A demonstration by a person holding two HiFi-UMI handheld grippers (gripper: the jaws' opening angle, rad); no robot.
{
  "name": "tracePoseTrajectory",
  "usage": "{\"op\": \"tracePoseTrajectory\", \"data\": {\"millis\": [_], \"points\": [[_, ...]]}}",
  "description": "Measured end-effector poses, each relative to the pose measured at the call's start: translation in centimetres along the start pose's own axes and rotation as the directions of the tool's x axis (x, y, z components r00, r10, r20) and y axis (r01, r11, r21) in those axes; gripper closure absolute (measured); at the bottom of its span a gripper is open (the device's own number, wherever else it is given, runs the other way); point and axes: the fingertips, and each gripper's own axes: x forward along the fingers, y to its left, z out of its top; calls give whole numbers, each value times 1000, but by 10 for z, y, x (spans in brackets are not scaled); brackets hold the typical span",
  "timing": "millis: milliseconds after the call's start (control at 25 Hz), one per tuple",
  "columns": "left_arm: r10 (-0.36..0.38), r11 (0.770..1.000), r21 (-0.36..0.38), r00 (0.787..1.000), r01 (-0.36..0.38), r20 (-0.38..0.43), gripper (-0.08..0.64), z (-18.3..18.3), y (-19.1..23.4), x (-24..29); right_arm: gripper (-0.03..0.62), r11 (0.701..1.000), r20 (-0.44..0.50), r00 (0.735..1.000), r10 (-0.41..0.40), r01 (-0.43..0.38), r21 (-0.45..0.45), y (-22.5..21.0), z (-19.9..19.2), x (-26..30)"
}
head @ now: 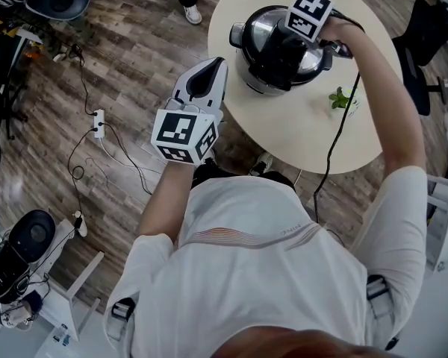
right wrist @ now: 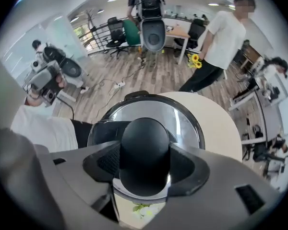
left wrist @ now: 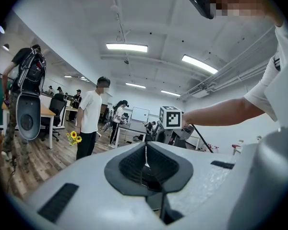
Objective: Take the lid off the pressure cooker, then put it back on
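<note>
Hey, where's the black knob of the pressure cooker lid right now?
In the right gripper view it is mid-frame: the black knob is clamped between the right gripper's jaws, at the centre of the lid.

The pressure cooker [head: 255, 36] stands on the table [head: 299, 136], a plant [head: 342, 99] beside it.

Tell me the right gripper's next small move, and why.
Probably lift the lid straight up a little. The right gripper points down with its jaws closed on the black knob, and the lid appears to sit on the pressure cooker. The left gripper is shut, empty, away from the table.
</note>
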Motion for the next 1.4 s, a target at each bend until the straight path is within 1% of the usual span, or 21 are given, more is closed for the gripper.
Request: {"op": "tracePoseTrajectory", "data": {"millis": [40,120,200,360,480,560,600,640,680,720,800,880,920,1000,1040,1080,1120,1200,1240,1320,1400], "points": [[1,1000,-1,1000,-1,-3,549,-1,0,-1,311,997,-19,1000,9,-10,-78,2,-1,0],[4,1000,0,1000,-4,-10,549,-2,-2,-3,311,974,-38,999,25,-33,-224,6,-2,-1],[9,1000,3,1000,-9,-16,549,-3,-2,-5,311,956,-38,999,34,-44,-289,7,-2,-2],[20,1000,6,1000,-20,-19,548,-4,0,-8,310,961,0,999,32,-31,-276,8,-1,-1],[17,1000,10,1000,-17,-11,549,1,-2,-7,308,969,95,995,29,-5,-245,6,0,-7],[10,1000,13,1000,-10,-3,549,6,-4,-5,308,981,207,978,24,17,-196,5,1,-20],[6,1000,14,1000,-6,1,549,8,-5,-3,308,986,278,961,13,35,-166,5,1,-32],[1,1000,16,1000,-1,4,549,11,-6,-1,308,989,354,935,-8,59,-133,5,2,-47],[-4,1000,17,1000,4,7,549,13,-8,1,308,991,432,901,-37,88,-98,5,2,-65],[-9,1000,19,1000,9,11,549,17,-9,3,308,992,508,858,-73,117,-56,6,2,-85],[-21,999,27,1000,21,18,549,26,-13,7,311,985,644,749,-159,165,51,8,-2,-127],[-37,999,40,999,35,26,549,35,-18,12,320,962,743,611,-273,197,192,11,-13,-170],[-44,998,48,999,43,30,549,39,-21,15,351,938,774,530,-345,208,275,12,-23,-191],[-60,996,63,997,58,38,549,48,-28,21,468,875,795,364,-485,208,438,17,-46,-228],[-68,995,69,997,65,43,549,52,-31,25,487,843,790,294,-538,196,501,23,-58,-242],[-76,994,76,996,73,48,549,56,-35,28,501,816,780,238,-579,182,549,29,-70,-252],[-84,993,82,995,80,53,549,60,-38,31,521,790,766,195,-613,173,588,37,-82,-258],[-99,991,95,993,93,59,549,67,-47,35,549,734,722,136,-678,176,656,51,-104,-262],[-106,990,101,992,100,61,549,69,-51,37,568,703,695,117,-710,179,688,57,-115,-261],[-120,987,115,991,112,65,549,74,-61,41,591,645,640,93,-763,175,743,69,-136,-256],[-133,984,129,989,123,67,549,77,-71,42,591,600,595,83,-800,157,785,79,-154,-248]]}}
